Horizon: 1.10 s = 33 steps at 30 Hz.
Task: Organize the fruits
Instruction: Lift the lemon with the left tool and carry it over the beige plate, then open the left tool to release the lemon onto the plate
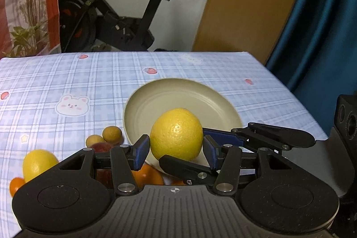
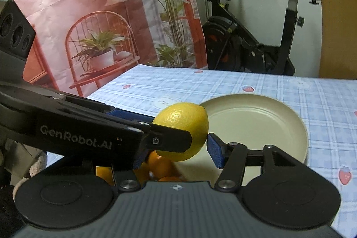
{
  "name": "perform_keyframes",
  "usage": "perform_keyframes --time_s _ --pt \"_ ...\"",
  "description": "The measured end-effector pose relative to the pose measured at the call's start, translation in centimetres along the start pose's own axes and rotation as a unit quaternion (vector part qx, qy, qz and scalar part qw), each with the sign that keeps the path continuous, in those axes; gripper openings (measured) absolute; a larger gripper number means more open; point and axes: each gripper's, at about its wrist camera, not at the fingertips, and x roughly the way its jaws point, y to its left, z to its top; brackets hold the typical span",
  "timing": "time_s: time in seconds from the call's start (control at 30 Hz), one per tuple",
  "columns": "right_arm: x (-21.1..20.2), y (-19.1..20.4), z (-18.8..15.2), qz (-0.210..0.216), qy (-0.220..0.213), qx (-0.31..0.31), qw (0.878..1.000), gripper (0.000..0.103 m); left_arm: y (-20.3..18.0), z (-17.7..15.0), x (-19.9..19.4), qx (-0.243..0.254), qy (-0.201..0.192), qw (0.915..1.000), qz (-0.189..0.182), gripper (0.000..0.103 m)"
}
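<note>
A yellow lemon sits between the blue pads of my left gripper, held above the near rim of a cream plate. My right gripper crosses in from the right; in the right wrist view the same lemon lies between its pads too, with the left gripper's arm across it. Whether the right pads press on it is unclear. Loose fruit lies at the left: a second lemon, two small brown fruits, a red apple, oranges.
The table carries a blue checked cloth with bunny and strawberry prints. An exercise bike stands beyond the far edge, a blue curtain at the right. The table's right edge runs close to the plate.
</note>
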Motion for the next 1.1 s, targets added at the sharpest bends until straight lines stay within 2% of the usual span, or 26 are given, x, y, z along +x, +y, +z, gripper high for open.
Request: perform_keyframes --time_s 0.33,0.67,0.9,1.1 --pt "4.6 -3.0 0.4 0.012 0.022 0.021 0.999 0.059 1.3 1.9 3.8 -0.004 0.028 0.9990 0.034 0.056" --pt "7.2 -3.9 1.9 0.012 0.021 0.016 1.000 0.058 2.1 3.3 4.7 -0.007 0.006 0.9981 0.060 0.054" --pt "6.5 -3.3 2.3 -0.013 0.013 0.013 1.000 0.059 1.8 3.2 3.2 -0.002 -0.010 0.9979 0.064 0.056" --pt "4.3 -2.7 2.2 -0.030 0.004 0.010 0.999 0.059 0.9 3.0 1.6 0.008 -0.018 0.9975 0.068 0.056"
